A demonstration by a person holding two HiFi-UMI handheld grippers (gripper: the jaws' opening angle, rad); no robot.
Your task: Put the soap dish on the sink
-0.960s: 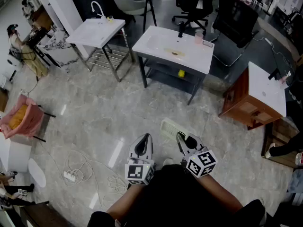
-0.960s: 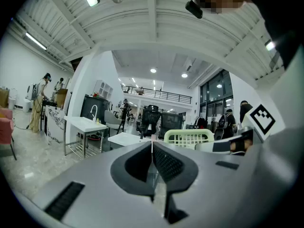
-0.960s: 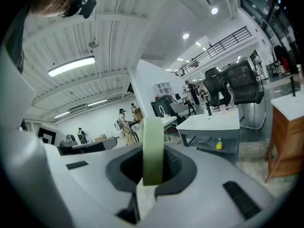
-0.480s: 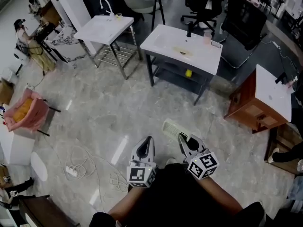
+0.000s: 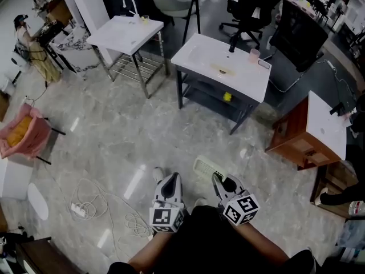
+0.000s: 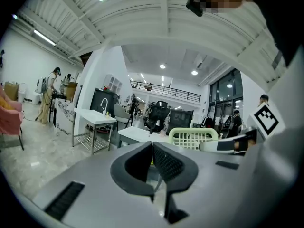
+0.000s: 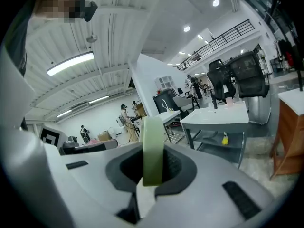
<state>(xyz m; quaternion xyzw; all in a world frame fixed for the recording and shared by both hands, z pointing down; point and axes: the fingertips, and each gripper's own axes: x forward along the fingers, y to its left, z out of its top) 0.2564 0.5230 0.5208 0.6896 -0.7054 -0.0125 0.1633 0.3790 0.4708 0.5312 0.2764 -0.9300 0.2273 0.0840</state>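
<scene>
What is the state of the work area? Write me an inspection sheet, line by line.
Surface: white sink, top mostly bare, across the floor from the tools.
Job's things: green soap dish, not yet on the sink.
Clutter: pink cup on the sink; yellow thing on its lower shelf.
Tools: right tool shut on the soap dish's edge; left tool shut, empty.
Cables: white cord and power strip on the floor.
Surroundings: second sink, wooden cabinet, office chair, person at far left.
</scene>
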